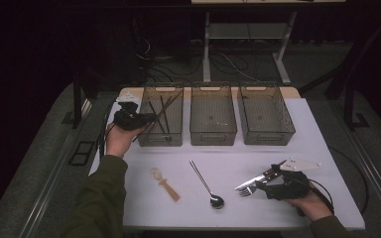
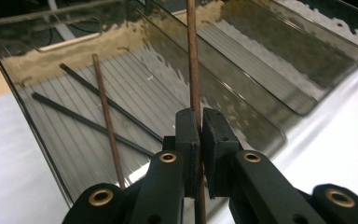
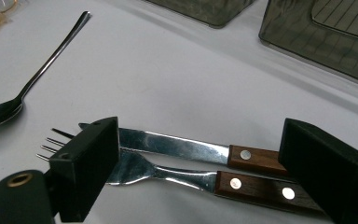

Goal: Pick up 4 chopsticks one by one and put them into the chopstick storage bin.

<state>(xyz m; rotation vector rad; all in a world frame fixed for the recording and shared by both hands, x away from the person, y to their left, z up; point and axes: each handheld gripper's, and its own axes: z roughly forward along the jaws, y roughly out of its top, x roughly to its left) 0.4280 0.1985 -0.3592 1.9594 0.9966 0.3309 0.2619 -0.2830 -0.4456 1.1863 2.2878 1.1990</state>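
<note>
So the left gripper (image 2: 200, 135) is clamped on a brown wooden chopstick (image 2: 193, 70), jaws pinched tight around it somewhere along its length, and it's hanging over the leftmost of three smoky plastic bins (image 1: 162, 115) lined up along the far edge of the tabletop (image 1: 228, 148). That bin already has one more brown chopstick (image 2: 106, 121) and two black chopsticks (image 2: 93, 119) lying on the floor of it. The right gripper (image 3: 200, 158) sits near the front right corner with its jaws spread wide, straddling a wood-handled knife (image 3: 182, 148) and fork (image 3: 177, 176) that lie side by side on the table, not gripping either. What could go wrong, I'd guess: the chopstick is held at one narrow point, so it can pivot in the pads and catch the bin's near rim on release, then tip out onto the table. On the right, closing across both utensils could shove one away or grab them crooked.
</note>
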